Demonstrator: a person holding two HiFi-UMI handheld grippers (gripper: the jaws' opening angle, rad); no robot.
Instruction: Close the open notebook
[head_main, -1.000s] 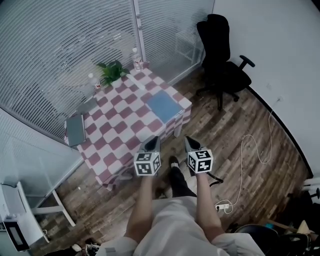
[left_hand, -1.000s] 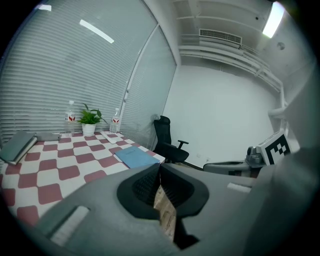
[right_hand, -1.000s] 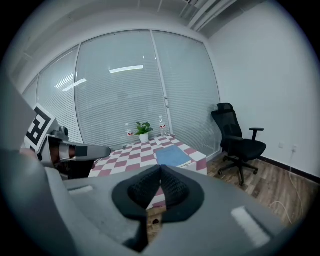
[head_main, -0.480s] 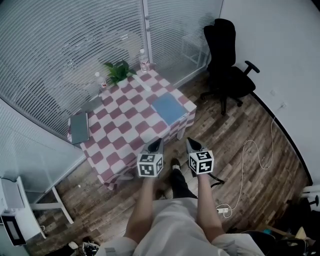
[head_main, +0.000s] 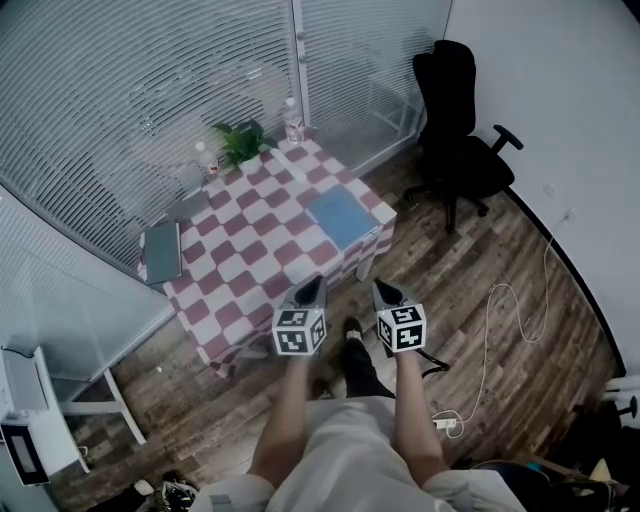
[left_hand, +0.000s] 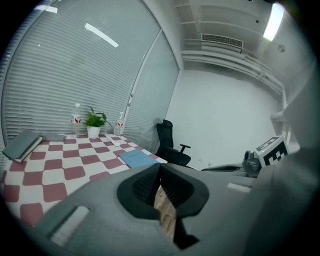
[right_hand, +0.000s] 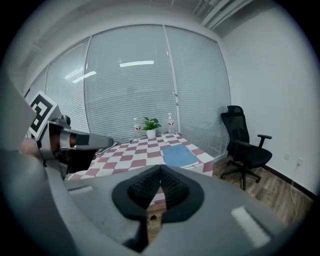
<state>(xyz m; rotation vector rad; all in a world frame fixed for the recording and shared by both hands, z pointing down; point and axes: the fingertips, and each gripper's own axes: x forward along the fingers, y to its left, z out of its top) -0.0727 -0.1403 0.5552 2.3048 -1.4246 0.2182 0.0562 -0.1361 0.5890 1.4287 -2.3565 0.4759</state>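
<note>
A blue notebook (head_main: 340, 217) lies flat on the near right part of the red-and-white checked table (head_main: 250, 262), its blue cover up; it also shows in the left gripper view (left_hand: 135, 158) and the right gripper view (right_hand: 179, 155). My left gripper (head_main: 313, 286) and right gripper (head_main: 381, 289) hang side by side in front of the person's body, over the wooden floor just short of the table's edge. Both are shut with nothing between the jaws, as seen for the left gripper (left_hand: 159, 170) and the right gripper (right_hand: 160, 172).
A grey closed book or laptop (head_main: 161, 253) lies at the table's left end. A potted plant (head_main: 243, 142) and two bottles (head_main: 293, 120) stand at the far side by the blinds. A black office chair (head_main: 460, 140) stands right, and a white cable (head_main: 500, 300) runs over the floor.
The table and chair have drifted slightly right and down in the head view as the camera moves. Both grippers stay shut in the same place before the body.
</note>
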